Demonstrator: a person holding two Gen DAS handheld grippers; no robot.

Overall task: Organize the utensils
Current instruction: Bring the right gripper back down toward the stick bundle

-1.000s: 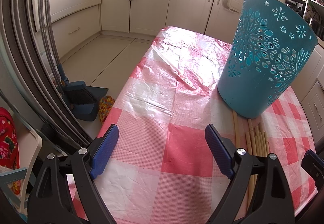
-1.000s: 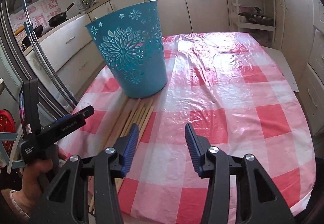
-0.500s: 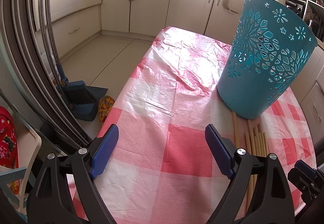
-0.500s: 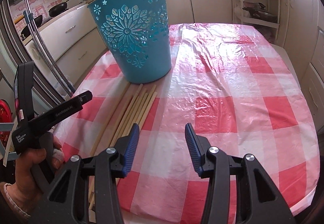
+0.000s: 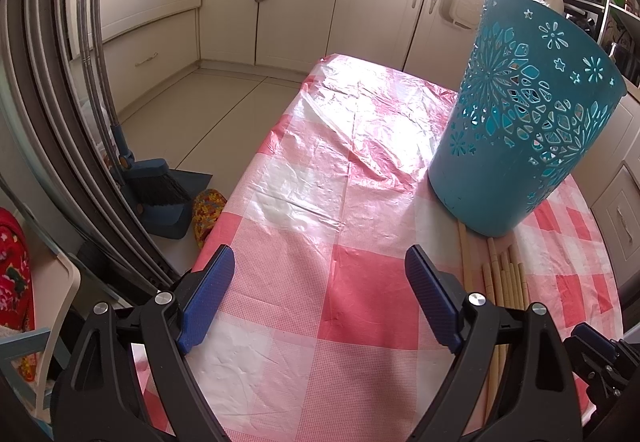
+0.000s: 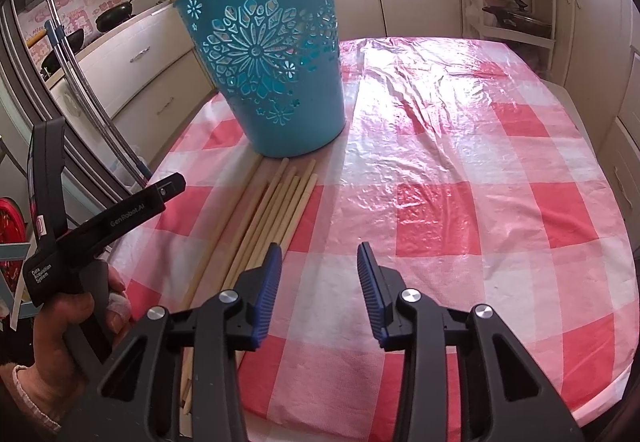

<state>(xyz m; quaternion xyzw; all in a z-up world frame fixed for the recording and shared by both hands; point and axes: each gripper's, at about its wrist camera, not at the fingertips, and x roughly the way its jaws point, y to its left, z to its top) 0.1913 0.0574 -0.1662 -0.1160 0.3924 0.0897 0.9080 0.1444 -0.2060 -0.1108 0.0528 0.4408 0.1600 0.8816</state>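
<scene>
Right claw (image 6: 318, 274) closing, downtilted, empty

Ahead of your right gripper (image 6: 318, 292) and to its left, pale wooden chopsticks (image 6: 276, 204) lie flat in a loose parallel bundle, their near ends passing beside its left finger. Beyond their far tips stands an upright teal plastic basket (image 6: 276, 74) with cut-out flower patterning, its base just touching them.
</scene>
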